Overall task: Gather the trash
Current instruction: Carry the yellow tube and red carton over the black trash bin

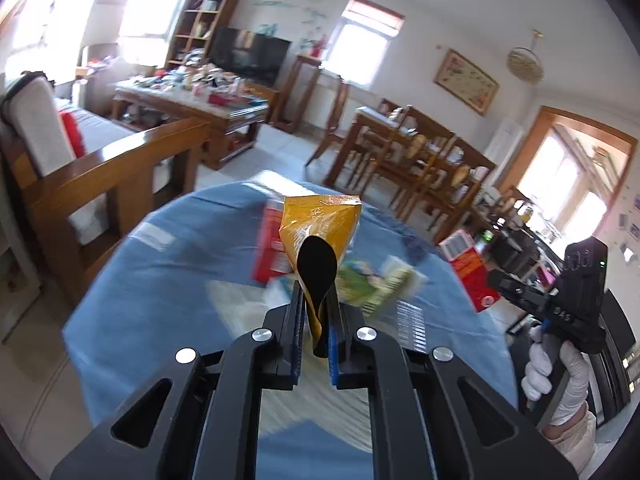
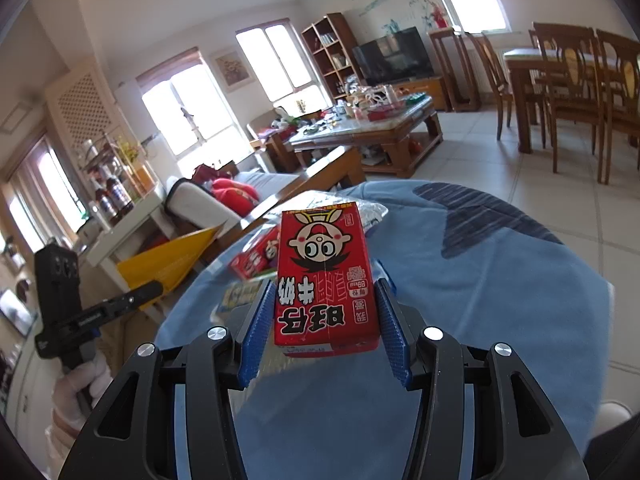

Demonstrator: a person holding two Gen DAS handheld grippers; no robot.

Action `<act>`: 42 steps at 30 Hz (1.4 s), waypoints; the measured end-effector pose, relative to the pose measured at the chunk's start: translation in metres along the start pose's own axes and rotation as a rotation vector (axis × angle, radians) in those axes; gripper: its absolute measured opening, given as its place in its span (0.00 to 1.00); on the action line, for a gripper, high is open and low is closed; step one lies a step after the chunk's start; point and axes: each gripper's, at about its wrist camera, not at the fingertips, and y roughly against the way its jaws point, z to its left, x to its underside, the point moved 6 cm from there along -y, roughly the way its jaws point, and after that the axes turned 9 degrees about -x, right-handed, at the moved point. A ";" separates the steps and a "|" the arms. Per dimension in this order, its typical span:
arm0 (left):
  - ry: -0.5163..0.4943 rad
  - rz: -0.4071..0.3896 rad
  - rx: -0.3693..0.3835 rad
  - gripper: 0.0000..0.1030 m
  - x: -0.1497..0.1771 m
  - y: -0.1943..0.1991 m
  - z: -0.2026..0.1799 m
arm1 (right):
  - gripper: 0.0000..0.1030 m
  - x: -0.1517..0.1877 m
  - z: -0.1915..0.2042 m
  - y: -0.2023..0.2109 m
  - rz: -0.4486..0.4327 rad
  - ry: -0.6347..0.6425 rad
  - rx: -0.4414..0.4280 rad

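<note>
My left gripper (image 1: 316, 300) is shut on a yellow snack wrapper (image 1: 320, 220) and holds it above the blue-clothed table (image 1: 168, 280). The wrapper also shows in the right wrist view (image 2: 168, 260). My right gripper (image 2: 326, 284) is shut on a red milk carton (image 2: 324, 276) with a cartoon face, lifted above the table (image 2: 500, 280). The carton also shows in the left wrist view (image 1: 470, 270), held by the right gripper (image 1: 496, 278). Another red carton (image 1: 272, 244) and a green-and-white packet (image 1: 376, 284) lie blurred on the table.
A second red carton (image 2: 256, 258) and a clear plastic wrapper (image 2: 372, 210) lie on the table. A wooden sofa arm (image 1: 116, 168) stands to the left. A cluttered coffee table (image 1: 192, 100) and dining chairs (image 1: 420, 160) stand farther off.
</note>
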 end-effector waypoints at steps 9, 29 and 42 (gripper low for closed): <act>-0.086 -0.008 0.148 0.11 0.023 0.006 -0.083 | 0.49 0.020 0.013 0.094 -0.032 0.067 0.103; -0.327 0.148 0.471 0.11 0.107 -0.049 -0.291 | 0.49 0.105 -0.117 0.309 -0.134 -0.086 0.369; -0.498 0.290 0.561 0.11 0.174 -0.082 -0.392 | 0.49 0.186 -0.214 0.405 -0.156 -0.284 0.496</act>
